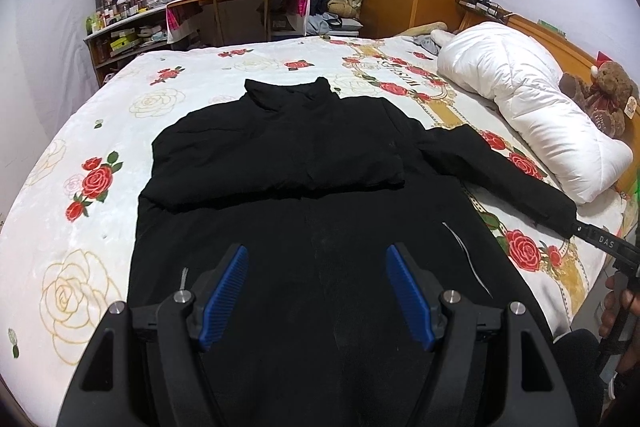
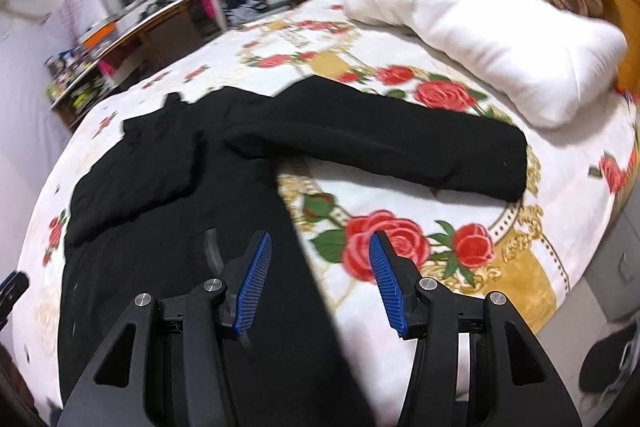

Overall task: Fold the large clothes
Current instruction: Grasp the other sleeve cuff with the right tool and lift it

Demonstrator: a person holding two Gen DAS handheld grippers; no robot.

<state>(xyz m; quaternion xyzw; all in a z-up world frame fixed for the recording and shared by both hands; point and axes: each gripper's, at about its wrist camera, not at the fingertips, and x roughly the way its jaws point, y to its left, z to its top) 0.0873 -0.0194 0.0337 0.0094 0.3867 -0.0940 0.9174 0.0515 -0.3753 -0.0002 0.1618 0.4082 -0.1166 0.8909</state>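
Black jacket (image 1: 304, 211) beside white duvet (image 1: 532, 115), teddy bear (image 1: 608, 95); both grippers' fingers (image 1: 226, 287) wide.

White letters "DAS" stand on the black right gripper (image 1: 610, 247), seen in the left wrist view just past the jacket's sleeve cuff (image 1: 560, 211). Lettering printed on the bedspread (image 1: 396, 67) beside the pillow (image 1: 520, 99) is too distorted to read.
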